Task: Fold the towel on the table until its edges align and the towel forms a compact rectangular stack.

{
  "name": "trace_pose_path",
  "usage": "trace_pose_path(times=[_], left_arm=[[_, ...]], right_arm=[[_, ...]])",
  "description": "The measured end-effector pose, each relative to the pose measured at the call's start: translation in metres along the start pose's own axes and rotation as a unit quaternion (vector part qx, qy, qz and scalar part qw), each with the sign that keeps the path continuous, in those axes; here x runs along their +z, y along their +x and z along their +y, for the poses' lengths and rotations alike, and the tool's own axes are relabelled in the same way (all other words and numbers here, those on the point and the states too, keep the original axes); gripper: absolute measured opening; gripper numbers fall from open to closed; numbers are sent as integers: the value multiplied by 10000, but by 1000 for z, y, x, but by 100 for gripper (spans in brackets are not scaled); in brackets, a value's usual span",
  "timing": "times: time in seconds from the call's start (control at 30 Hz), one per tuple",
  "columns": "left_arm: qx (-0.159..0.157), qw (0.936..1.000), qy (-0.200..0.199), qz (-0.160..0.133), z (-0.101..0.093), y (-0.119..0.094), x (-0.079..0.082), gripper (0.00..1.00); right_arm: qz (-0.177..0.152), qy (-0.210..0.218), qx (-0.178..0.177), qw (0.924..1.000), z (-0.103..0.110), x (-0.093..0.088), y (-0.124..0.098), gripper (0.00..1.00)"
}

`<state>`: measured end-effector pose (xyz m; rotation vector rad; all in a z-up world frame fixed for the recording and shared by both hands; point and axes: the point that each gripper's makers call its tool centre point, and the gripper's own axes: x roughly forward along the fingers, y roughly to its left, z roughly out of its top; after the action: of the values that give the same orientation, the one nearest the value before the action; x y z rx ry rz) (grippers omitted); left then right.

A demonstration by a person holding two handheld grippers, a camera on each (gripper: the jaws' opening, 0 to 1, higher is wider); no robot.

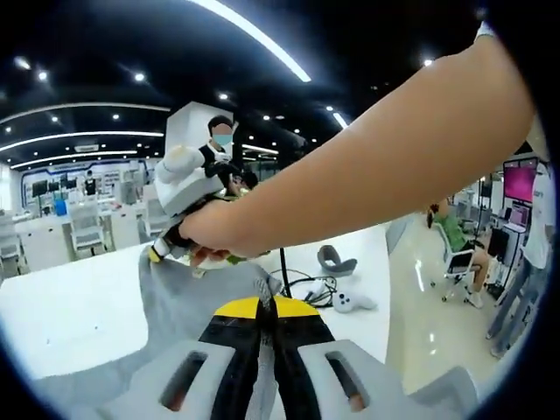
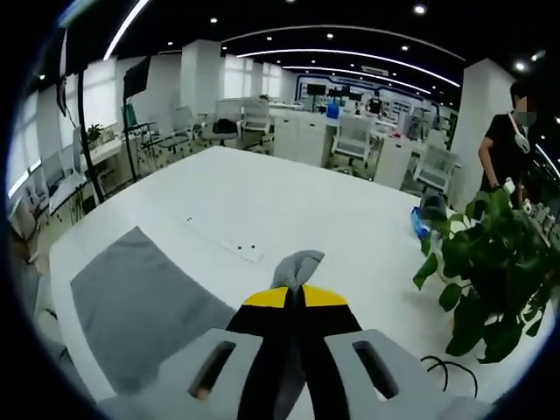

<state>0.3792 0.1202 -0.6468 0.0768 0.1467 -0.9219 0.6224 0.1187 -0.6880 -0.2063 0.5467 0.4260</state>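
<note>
The grey towel [image 1: 179, 302] lies spread over the white table [image 1: 70, 306] in the left gripper view. My left gripper [image 1: 267, 306], with yellow-tipped jaws, is shut on a pinch of that cloth near its close edge. Farther along, a hand holds my right gripper [image 1: 162, 252] at the towel's far edge, the arm crossing in from the right. In the right gripper view my right gripper [image 2: 296, 297] is shut on a towel corner [image 2: 297, 262] that pokes up past its tips. The rest of the towel [image 2: 140, 306] lies flat to the left.
A black cable [image 1: 302, 282], a white controller [image 1: 352, 302] and a grey headset [image 1: 334, 260] lie on the table's right part. A leafy plant [image 2: 490, 271] stands near the right gripper, with a thin white strip [image 2: 227, 241] mid-table. People, desks and chairs are beyond.
</note>
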Motion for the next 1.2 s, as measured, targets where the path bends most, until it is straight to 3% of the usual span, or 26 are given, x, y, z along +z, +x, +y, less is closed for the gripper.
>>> trace_pose_path(times=[0.23, 0.8, 1.2], left_arm=[[219, 9995, -61, -233, 27, -26, 9, 3], [658, 9964, -214, -480, 81, -91, 11, 3], [974, 9932, -331, -552, 109, -134, 0, 4]], right_arm=[[-19, -12, 79, 10000, 31, 27, 9, 1], [1, -149, 296, 9995, 100, 64, 32, 1], [-10, -249, 507, 9984, 152, 81, 51, 1]])
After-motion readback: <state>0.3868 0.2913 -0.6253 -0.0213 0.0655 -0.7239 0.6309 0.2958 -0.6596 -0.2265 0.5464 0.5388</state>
